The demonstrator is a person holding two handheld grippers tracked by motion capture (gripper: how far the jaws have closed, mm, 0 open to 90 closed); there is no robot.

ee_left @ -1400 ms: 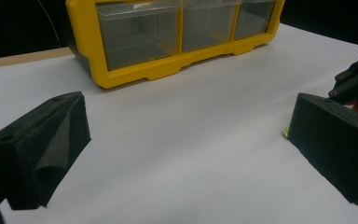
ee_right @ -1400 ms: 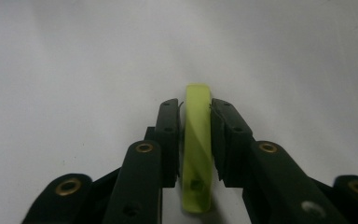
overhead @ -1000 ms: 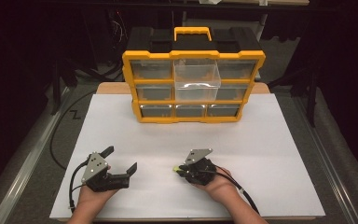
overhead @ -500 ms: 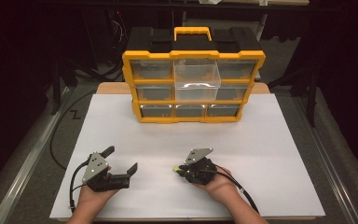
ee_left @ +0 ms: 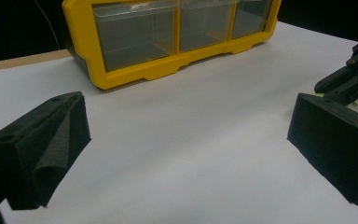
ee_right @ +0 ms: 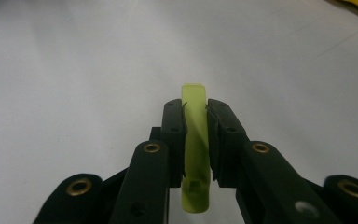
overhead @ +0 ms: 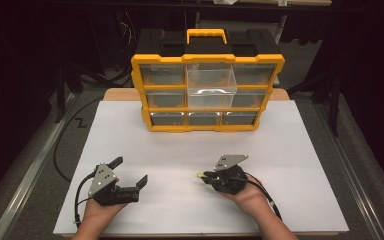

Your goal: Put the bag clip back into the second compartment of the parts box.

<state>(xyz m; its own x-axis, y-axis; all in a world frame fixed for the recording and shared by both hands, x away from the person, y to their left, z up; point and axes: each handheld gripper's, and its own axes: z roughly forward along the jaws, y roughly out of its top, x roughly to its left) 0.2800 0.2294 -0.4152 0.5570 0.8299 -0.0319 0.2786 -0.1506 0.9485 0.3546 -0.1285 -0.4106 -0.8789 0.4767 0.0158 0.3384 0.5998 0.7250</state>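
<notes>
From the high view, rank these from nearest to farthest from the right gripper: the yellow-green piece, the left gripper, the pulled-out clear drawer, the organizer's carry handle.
1. yellow-green piece, clamped in the right gripper itself.
2. left gripper, across the white sheet on the person's left.
3. pulled-out clear drawer, middle column of the organizer, far side of the table.
4. carry handle, on the organizer's top, behind the drawer.

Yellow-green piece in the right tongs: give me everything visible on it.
The yellow-green piece is a thin, flat strip, translucent and plastic-looking, with a squared tip. It stands on edge, clamped between the two black jaws of the right tongs, its tip poking just past them. It is held above the white table; whether it touches the surface can't be told.
</notes>
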